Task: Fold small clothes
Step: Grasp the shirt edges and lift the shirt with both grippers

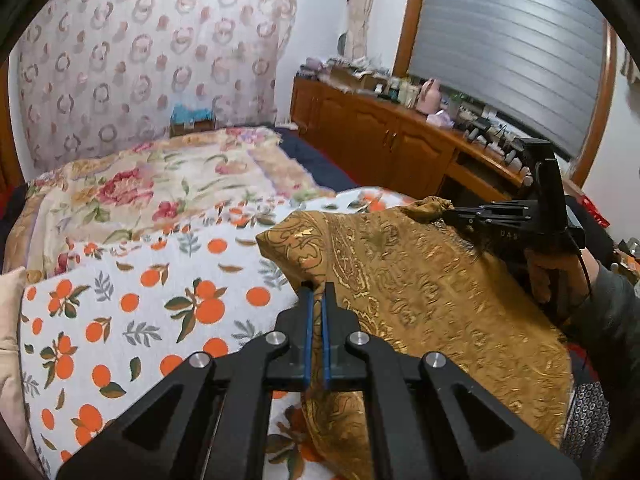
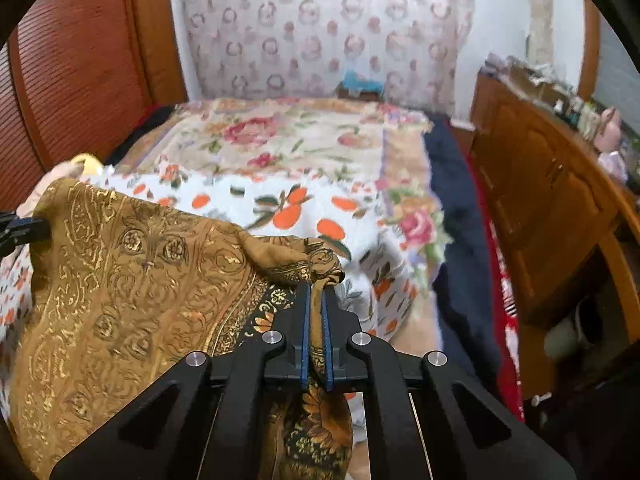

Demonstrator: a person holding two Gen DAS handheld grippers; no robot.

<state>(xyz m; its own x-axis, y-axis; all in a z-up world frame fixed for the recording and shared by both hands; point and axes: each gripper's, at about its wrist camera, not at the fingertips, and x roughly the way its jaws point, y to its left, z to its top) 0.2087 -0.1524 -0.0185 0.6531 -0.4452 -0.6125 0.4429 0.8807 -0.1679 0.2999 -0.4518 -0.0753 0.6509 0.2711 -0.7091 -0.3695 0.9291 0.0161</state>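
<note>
In the left wrist view the left gripper (image 1: 319,287) sits at lower centre, its blue-lined jaws drawn almost together and pinching a corner of the gold patterned cloth (image 1: 420,280), which spreads from there across the right half of the frame. At the right edge of that view the right gripper (image 1: 444,213) reaches in from the side, its fingers closed on another bunched corner of the same cloth, and a hand (image 1: 556,276) grips its handle just below. The right wrist view shows that gripper (image 2: 316,286) at lower centre, jaws nearly shut with a twisted fold of the gold patterned cloth (image 2: 120,280) clamped between the blue pads; the fabric fans out toward the left of the frame and a darker sunflower-printed border hangs below the jaws. At the left edge of this view the tip of the left gripper (image 2: 40,225) meets the cloth's far corner. The cloth is held up between the two tools above a bedspread with oranges (image 1: 160,300), which lies over a floral quilt (image 1: 152,184) farther back. A wooden cabinet (image 1: 380,136) crowded with small items runs along the right, and a patterned curtain (image 1: 152,48) fills the upper left.
</note>
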